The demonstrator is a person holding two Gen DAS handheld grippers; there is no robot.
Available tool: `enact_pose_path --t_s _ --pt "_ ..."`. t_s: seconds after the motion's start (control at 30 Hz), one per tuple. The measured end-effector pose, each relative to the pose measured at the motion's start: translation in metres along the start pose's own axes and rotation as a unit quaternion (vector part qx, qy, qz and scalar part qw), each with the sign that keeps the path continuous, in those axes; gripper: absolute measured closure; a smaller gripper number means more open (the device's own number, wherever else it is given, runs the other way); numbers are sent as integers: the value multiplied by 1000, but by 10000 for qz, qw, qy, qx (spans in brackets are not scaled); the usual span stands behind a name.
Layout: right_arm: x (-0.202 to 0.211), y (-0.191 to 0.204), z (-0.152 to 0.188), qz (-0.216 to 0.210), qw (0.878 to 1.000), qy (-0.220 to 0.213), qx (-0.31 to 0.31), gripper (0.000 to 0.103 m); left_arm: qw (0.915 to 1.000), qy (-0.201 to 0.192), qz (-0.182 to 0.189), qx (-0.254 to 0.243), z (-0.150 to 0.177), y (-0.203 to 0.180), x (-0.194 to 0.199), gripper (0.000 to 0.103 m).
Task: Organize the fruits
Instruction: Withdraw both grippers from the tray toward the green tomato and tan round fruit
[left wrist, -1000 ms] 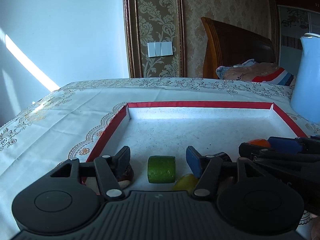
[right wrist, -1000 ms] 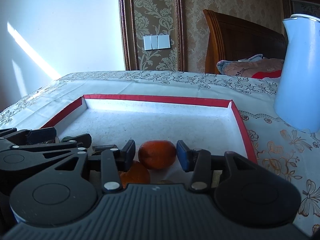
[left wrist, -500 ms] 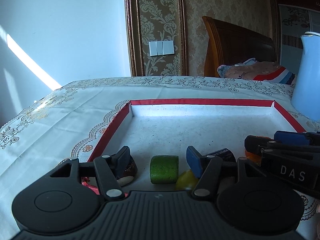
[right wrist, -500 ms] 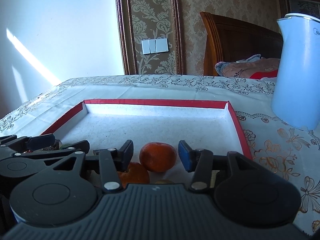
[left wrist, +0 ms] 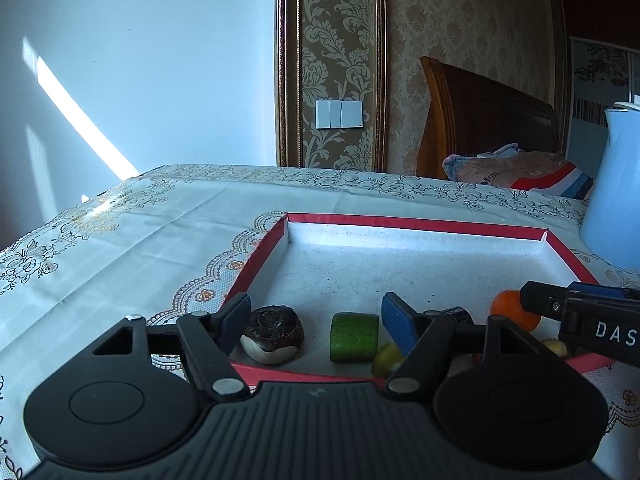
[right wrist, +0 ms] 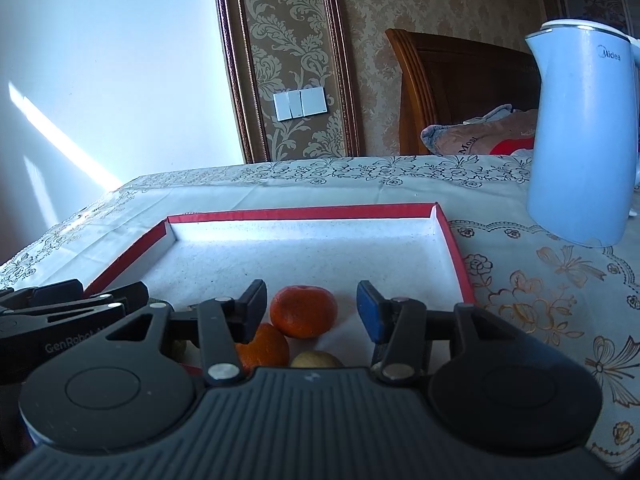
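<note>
The left gripper [left wrist: 316, 320] was seen with its jaws opening over the near end of the red-rimmed tray [left wrist: 416, 226]; a green cylindrical piece [left wrist: 354, 337] lay between the fingers but nearer the right one, untouched, while a dark brown-and-white fruit [left wrist: 273, 334] sat just beside the left finger. The right gripper [right wrist: 312, 306] was held spread — an orange tangerine [right wrist: 303, 311] lay on the tray floor between its fingers, with gaps on both sides. A second orange fruit [right wrist: 262, 346] was partly hidden below the left finger.
</note>
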State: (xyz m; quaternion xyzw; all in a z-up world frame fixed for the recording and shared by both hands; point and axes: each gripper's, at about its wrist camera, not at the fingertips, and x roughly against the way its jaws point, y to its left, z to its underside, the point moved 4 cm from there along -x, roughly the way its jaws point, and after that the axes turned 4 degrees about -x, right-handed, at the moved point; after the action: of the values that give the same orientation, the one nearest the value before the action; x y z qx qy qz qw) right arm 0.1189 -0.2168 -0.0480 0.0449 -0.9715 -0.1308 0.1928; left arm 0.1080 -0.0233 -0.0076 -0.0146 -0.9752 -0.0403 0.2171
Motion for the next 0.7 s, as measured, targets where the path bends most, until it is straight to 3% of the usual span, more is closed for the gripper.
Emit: enact_pose_path --t_s 0.17,0.5,0.7 --pt "14 -6 2 -17 9999 -112 -94 47 10000 -80 1 33 9 12 18 31" --pt "46 -14 15 -104 9997 -166 -139 47 9994 103 -27 343 29 45 37 30" --pt "59 -8 31 -178 9998 -98 -19 47 9998 101 1 193 32 41 38 20"
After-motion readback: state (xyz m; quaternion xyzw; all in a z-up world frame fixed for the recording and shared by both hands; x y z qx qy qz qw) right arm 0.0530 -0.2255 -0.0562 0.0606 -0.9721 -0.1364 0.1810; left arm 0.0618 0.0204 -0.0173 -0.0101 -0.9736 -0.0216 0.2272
